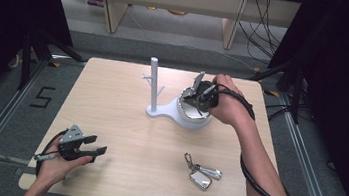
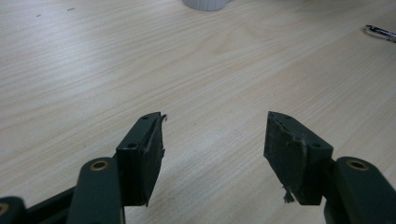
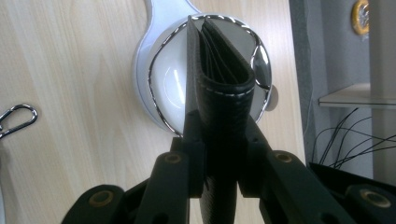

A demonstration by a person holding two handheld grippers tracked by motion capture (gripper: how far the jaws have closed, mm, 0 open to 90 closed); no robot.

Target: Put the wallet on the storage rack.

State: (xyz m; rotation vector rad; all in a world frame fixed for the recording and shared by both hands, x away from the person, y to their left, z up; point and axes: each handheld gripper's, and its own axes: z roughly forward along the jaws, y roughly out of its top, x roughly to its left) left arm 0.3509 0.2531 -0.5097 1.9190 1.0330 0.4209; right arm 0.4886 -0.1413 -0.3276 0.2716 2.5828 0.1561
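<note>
Right hand-held gripper (image 3: 219, 154) clamped on black wallet (image 3: 219, 93), folded spine toward camera, long axis pointing into white dish (image 3: 144, 70) below. Left hand-held gripper (image 2: 212, 154) open, empty, over table (image 2: 93, 70).

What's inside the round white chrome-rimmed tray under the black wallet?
The round white chrome-rimmed tray shows only bare shiny bottom. The black leather wallet, held by the right gripper, covers its middle.

High view overhead, gripper views close

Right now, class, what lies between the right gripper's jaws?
A folded black wallet, clamped in the right gripper above the white dish, in the right gripper view.
</note>
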